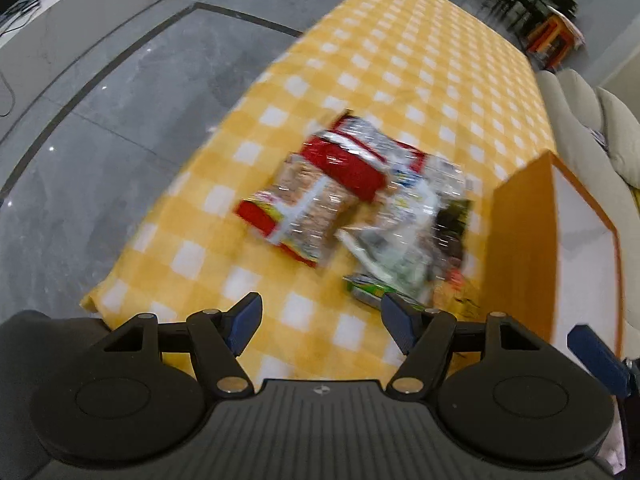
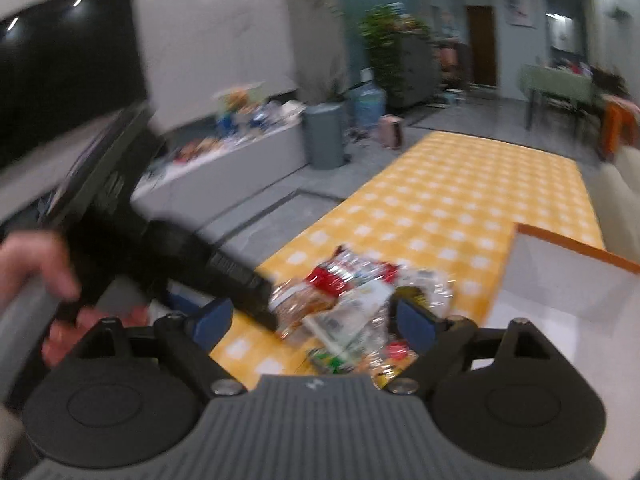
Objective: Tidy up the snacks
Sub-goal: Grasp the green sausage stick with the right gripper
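Observation:
A pile of snack packets (image 1: 352, 200) lies on the yellow checked tablecloth (image 1: 420, 60): a red-ended biscuit pack (image 1: 296, 216), a red and silver bag (image 1: 352, 160), clear wrapped packs and a green packet (image 1: 372, 288). My left gripper (image 1: 320, 324) is open and empty, above the cloth just short of the pile. An orange box with a white inside (image 1: 576, 248) stands right of the pile. In the right wrist view my right gripper (image 2: 316, 320) is open and empty over the same pile (image 2: 352, 300), with the box (image 2: 568, 288) at right. All is blurred.
The left gripper's body (image 2: 168, 248) and the hand holding it (image 2: 36, 264) cross the right wrist view at left. The table's left edge drops to grey floor (image 1: 120, 120). A cream sofa (image 1: 592, 128) lies right of the table. A grey bin (image 2: 324, 136) and a low cluttered counter (image 2: 224, 152) stand beyond.

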Motion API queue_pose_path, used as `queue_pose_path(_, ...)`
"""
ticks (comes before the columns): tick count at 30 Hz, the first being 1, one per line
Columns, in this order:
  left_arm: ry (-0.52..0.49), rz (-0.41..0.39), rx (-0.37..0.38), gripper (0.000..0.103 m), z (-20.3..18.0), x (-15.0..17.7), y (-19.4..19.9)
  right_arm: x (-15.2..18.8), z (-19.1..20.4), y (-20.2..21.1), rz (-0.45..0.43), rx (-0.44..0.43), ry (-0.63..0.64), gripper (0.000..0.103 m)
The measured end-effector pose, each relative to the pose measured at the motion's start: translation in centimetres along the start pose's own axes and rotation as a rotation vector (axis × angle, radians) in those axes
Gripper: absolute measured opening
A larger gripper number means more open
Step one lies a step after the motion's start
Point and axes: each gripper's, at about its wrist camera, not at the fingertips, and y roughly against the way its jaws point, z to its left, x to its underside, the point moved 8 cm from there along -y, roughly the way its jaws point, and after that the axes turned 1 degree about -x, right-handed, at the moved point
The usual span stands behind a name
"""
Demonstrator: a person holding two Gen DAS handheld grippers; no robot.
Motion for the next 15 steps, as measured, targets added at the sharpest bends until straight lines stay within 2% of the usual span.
queue_pose_path(2,0.008,-0.002,-0.017,0.08,1.2,-0.2,-0.5,0.8,0.9,-1.5,0.034,0.022,0.06,0.085)
queue_pose_path(4,0.031,0.006,-0.019,0.08,2.5,-0.4,-1.1,1.6,1.2,-3.2,0.075,0.049,0.1,0.077)
queue_pose_path(6,0.063,0.03,-0.023,0.08,3.8,-0.3,-1.7,2.3,1.6,-4.9,0.125,0.049,0.137,0.062)
queue_pose_path(8,0.073,0.044,-0.016,0.08,4.7,-0.2,-1.9,3.0,1.9,-6.5,0.174,0.061,0.184,0.056)
queue_pose_path(11,0.095,0.055,-0.006,0.08,5.8,-0.4,-2.1,3.1,1.7,-8.3,0.22,0.101,0.271,0.056)
queue_pose_path(14,0.099,0.068,0.002,0.08,6.3,-0.5,-2.2,2.8,1.8,-9.8,0.261,0.071,0.291,0.055)
queue_pose_path(15,0.092,0.077,0.007,0.08,6.4,-0.5,-2.2,2.9,2.0,-10.4,0.288,0.051,0.303,0.041)
